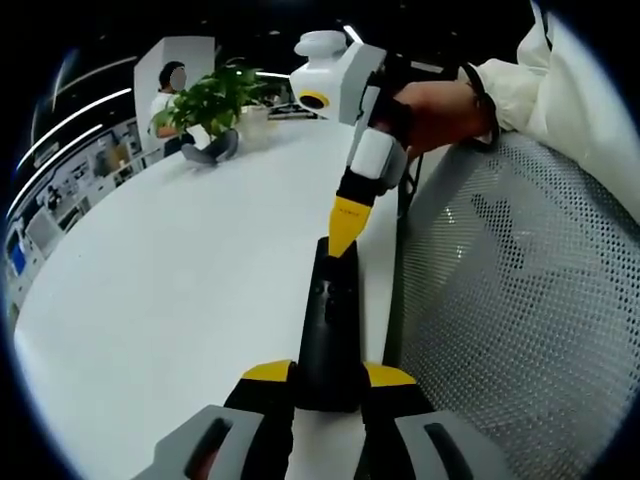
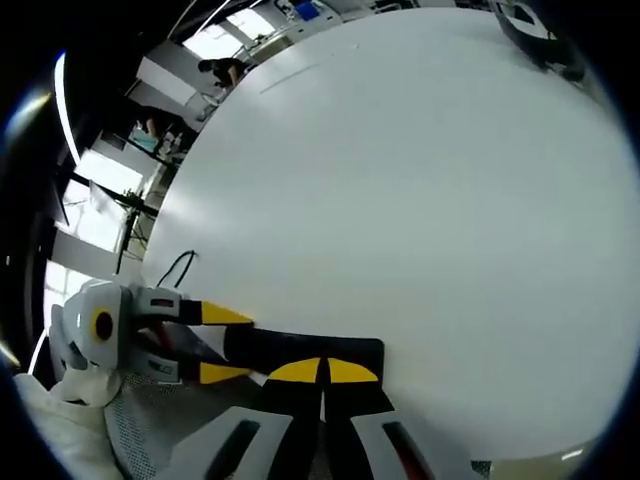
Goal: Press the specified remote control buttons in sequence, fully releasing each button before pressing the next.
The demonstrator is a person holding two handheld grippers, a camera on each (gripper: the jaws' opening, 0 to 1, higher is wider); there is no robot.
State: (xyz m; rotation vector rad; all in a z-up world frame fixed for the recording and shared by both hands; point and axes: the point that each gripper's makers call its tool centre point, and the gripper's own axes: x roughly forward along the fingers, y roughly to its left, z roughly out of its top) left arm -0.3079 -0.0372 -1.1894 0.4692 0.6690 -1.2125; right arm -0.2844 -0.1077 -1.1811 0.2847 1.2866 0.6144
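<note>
- At the bottom centre of the left gripper view, the left gripper (image 1: 328,385) is seen clamped on the near end of the black remote control (image 1: 330,325), its yellow-tipped jaws on either side of the body; this hold is judged to steady the remote so that presses do not shove it across the white table (image 1: 180,300).
- Above it, in mid frame, the right gripper (image 1: 345,228) is brought down from the upper right with its jaws together into one yellow point, set on the remote's far end, touching or just short of it. A single tip suits one button.
- In the right gripper view the right gripper (image 2: 322,372) is seen closed over the remote at lower centre, with the left gripper (image 2: 222,343) at lower left.
- At the right, a perforated chair back (image 1: 500,330) is seen beside the table.
- Farthest, at upper left, a potted plant (image 1: 212,105) stands on the table.
</note>
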